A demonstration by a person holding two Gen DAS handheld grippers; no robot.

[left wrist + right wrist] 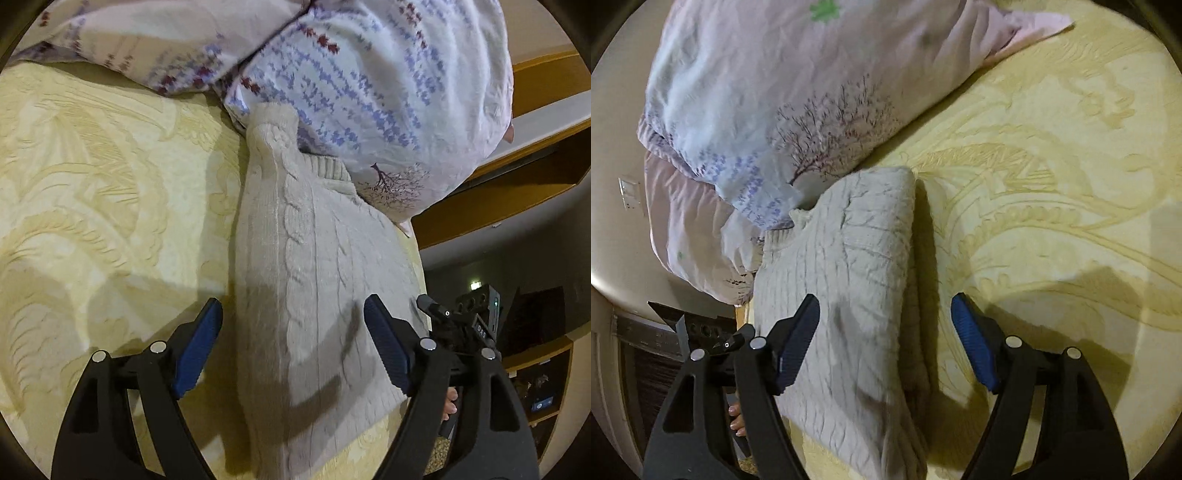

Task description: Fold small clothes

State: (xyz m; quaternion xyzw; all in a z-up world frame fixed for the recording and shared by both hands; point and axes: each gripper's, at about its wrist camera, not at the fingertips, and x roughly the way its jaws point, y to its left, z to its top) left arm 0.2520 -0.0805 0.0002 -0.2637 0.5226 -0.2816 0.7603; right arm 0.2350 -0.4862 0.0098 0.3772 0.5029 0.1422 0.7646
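Note:
A cream cable-knit sweater (314,266) lies folded in a long strip on the yellow bedspread (92,184); its far end touches the pillows. My left gripper (293,314) is open and empty, hovering over the sweater's near part. In the right wrist view the same sweater (849,277) lies folded, thick at its right edge. My right gripper (884,314) is open and empty above the sweater's right edge. The other gripper shows at the right edge of the left wrist view (469,317) and at the left edge of the right wrist view (701,332).
Floral white-and-lilac pillows (369,92) lie at the head of the bed, also in the right wrist view (775,92). A wooden headboard and shelf (517,177) stand beyond. The bed's edge runs beside the sweater (742,314). Bedspread extends on the far side (1052,184).

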